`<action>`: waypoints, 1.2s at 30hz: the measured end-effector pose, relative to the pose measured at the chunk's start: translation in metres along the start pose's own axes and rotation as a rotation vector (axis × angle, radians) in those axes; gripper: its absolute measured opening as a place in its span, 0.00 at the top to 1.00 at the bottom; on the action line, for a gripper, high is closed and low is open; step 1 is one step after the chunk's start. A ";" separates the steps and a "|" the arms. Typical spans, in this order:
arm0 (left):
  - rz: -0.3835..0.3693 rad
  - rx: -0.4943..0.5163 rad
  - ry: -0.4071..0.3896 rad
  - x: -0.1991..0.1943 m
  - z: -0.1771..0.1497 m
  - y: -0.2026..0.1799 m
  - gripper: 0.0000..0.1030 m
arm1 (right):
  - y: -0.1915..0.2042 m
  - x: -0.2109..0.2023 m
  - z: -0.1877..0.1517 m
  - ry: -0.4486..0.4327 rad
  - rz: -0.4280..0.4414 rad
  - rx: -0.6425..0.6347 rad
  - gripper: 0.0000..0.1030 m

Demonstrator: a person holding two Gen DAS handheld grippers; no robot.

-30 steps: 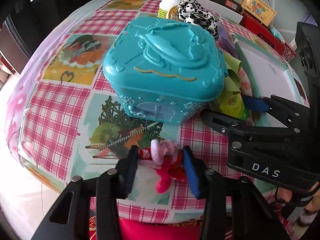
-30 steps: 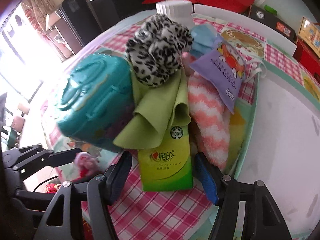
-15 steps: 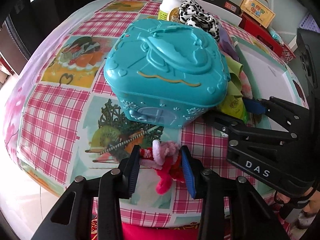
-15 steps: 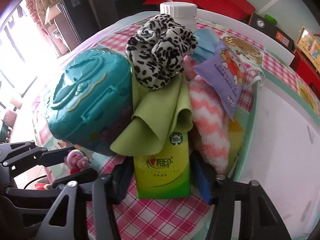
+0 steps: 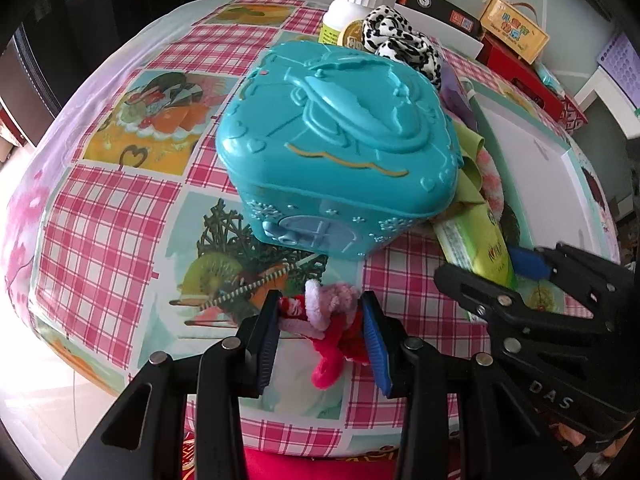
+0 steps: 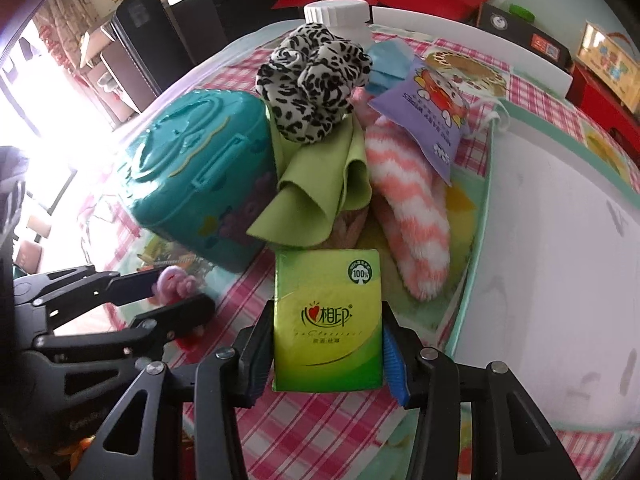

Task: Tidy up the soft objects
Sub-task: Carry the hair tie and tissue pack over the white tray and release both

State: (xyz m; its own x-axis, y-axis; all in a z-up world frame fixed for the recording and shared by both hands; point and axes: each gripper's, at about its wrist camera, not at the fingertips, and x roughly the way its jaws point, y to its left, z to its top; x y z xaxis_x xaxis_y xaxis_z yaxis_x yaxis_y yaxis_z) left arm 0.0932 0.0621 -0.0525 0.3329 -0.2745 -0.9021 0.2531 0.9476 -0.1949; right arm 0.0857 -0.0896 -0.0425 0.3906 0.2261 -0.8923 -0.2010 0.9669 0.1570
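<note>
The left gripper [image 5: 320,332] is pinching the pink fuzzy toy [image 5: 332,312] at six o'clock of the teal box [image 5: 340,144]; the right gripper [image 6: 326,352] is clamping the green tissue pack [image 6: 328,320] on the tabletop [image 5: 112,220].

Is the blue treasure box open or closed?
Closed. The teal box's lid sits flat on its base all around, with no gap showing in either wrist view, and the front clasp looks fastened.

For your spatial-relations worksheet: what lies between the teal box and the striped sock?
A folded green cloth lies between the teal box and the striped sock, under the leopard scrunchie; the right wrist view shows it best.
</note>
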 end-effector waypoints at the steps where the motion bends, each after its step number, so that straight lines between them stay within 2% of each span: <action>1: -0.006 -0.004 -0.001 -0.001 0.000 0.002 0.61 | 0.000 -0.002 -0.002 -0.002 0.005 0.008 0.52; 13: 0.009 0.005 -0.001 -0.005 0.002 0.009 0.66 | 0.000 -0.042 -0.018 -0.047 0.005 0.067 0.52; 20: -0.035 -0.006 0.003 -0.025 0.001 0.000 0.67 | 0.000 -0.080 -0.018 -0.108 -0.018 0.084 0.52; 24: -0.091 0.013 -0.023 -0.056 0.000 -0.019 0.67 | -0.011 -0.103 -0.016 -0.167 -0.013 0.105 0.52; 29: -0.106 0.116 -0.110 -0.095 0.009 -0.067 0.67 | -0.042 -0.121 -0.011 -0.222 -0.023 0.180 0.52; 33: -0.089 0.177 -0.177 -0.108 0.029 -0.100 0.66 | -0.076 -0.134 -0.008 -0.256 -0.084 0.261 0.52; 36: -0.087 0.158 -0.183 -0.103 0.055 -0.114 0.66 | -0.106 -0.137 -0.002 -0.271 -0.135 0.329 0.52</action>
State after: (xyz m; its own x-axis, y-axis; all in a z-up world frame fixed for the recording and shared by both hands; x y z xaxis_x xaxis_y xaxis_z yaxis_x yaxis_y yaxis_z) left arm 0.0800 -0.0262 0.0836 0.4584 -0.3928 -0.7972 0.4222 0.8856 -0.1935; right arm 0.0518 -0.2237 0.0619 0.6239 0.0754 -0.7779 0.1476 0.9661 0.2119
